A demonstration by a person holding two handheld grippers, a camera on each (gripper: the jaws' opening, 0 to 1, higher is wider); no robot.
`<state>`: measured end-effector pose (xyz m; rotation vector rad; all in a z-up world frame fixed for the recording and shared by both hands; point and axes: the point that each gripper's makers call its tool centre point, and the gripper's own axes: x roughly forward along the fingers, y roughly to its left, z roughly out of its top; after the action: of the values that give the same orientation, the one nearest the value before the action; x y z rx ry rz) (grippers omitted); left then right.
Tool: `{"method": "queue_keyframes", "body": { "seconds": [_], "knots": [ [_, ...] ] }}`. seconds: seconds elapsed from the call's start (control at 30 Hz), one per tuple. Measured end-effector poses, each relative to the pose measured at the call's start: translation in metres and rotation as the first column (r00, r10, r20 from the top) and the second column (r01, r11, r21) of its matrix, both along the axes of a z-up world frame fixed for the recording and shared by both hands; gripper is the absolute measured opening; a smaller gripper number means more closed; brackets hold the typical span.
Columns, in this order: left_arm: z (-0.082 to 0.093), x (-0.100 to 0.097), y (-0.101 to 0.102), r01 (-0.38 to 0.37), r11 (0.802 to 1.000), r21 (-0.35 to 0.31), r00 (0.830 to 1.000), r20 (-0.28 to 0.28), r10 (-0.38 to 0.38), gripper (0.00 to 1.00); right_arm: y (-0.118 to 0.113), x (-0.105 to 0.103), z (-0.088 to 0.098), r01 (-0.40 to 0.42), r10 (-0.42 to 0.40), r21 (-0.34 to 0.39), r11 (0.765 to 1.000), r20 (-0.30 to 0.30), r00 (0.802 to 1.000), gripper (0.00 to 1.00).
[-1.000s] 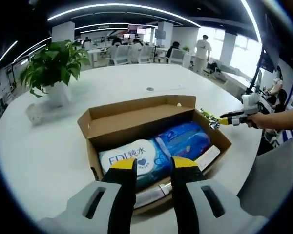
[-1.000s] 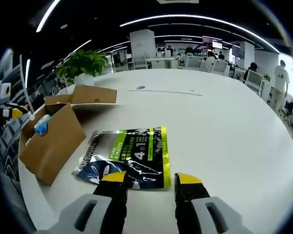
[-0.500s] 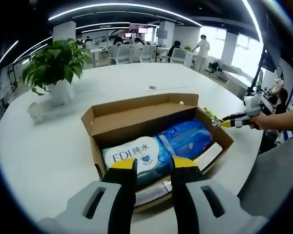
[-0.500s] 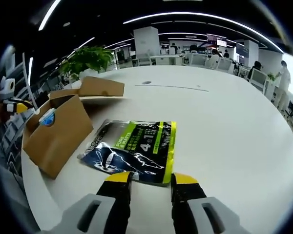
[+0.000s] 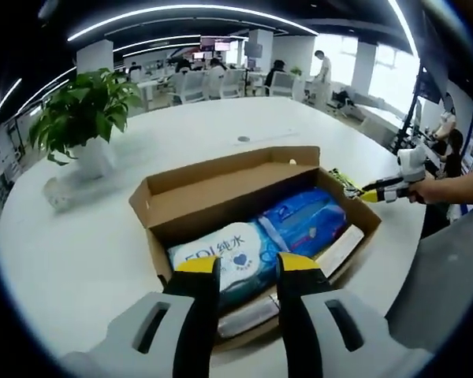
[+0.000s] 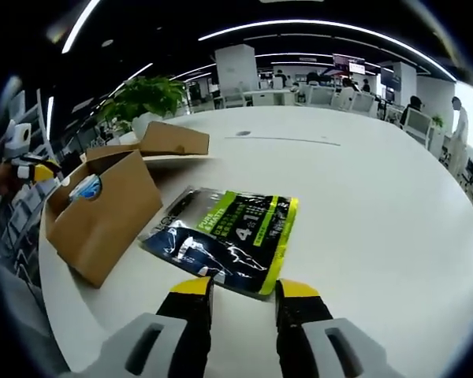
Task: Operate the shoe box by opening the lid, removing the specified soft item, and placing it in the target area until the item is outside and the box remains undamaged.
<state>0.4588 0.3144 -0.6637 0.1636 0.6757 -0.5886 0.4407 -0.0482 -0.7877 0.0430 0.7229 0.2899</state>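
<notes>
An open cardboard shoe box [image 5: 221, 197] stands on the white table, lid flap folded back. Inside lie a white-and-blue wipes pack [image 5: 221, 250], a blue soft pack [image 5: 307, 220] and a flat white item [image 5: 339, 250]. My left gripper [image 5: 248, 268] hovers open over the box's near wall, holding nothing. A black-and-green pouch [image 6: 229, 232] lies flat on the table to the right of the box [image 6: 102, 220]. My right gripper [image 6: 244, 287] is open, its tips either side of the pouch's near edge. In the left gripper view the right gripper [image 5: 355, 191] meets the pouch [image 5: 340, 179] beyond the box's right corner.
A potted plant [image 5: 83, 118] stands behind the box to the left, seen also as the potted plant [image 6: 146, 94]. The round table [image 6: 378, 236] stretches wide past the pouch. A grey chair back [image 5: 441, 283] sits at the table edge. Office desks and people fill the background.
The right gripper's jaws have narrowed a little and its view has shifted, so pouch and box sit slightly further right. The left gripper stays over the box.
</notes>
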Motion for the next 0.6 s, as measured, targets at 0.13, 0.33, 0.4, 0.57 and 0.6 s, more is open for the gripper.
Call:
{"method": "queue_keyframes", "body": {
  "seconds": [0.13, 0.33, 0.4, 0.57, 0.6],
  "knots": [
    [-0.001, 0.002, 0.002, 0.019, 1.0, 0.019, 1.0, 0.0, -0.019, 0.3, -0.001, 0.0, 0.004, -0.001, 0.001, -0.001, 1.0, 0.012, 1.0, 0.29],
    [-0.009, 0.005, 0.011, 0.082, 0.991, 0.109, 0.997, -0.006, -0.082, 0.36, 0.0, -0.002, 0.008, -0.016, 0.017, -0.003, 1.0, 0.021, 1.0, 0.33],
    [-0.011, 0.006, 0.012, 0.11, 0.984, 0.141, 0.994, -0.007, -0.11, 0.38, 0.001, -0.003, 0.011, -0.023, 0.023, -0.002, 1.0, 0.03, 0.999, 0.35],
    [-0.016, 0.011, 0.009, 0.195, 0.961, 0.195, 0.98, -0.015, -0.196, 0.45, 0.006, -0.006, 0.018, -0.055, 0.055, 0.003, 0.998, 0.04, 0.998, 0.41],
    [-0.017, 0.013, 0.008, 0.229, 0.949, 0.216, 0.973, -0.014, -0.232, 0.46, 0.008, -0.006, 0.02, -0.069, 0.069, -0.001, 0.998, 0.044, 0.997, 0.42]
  ]
}}
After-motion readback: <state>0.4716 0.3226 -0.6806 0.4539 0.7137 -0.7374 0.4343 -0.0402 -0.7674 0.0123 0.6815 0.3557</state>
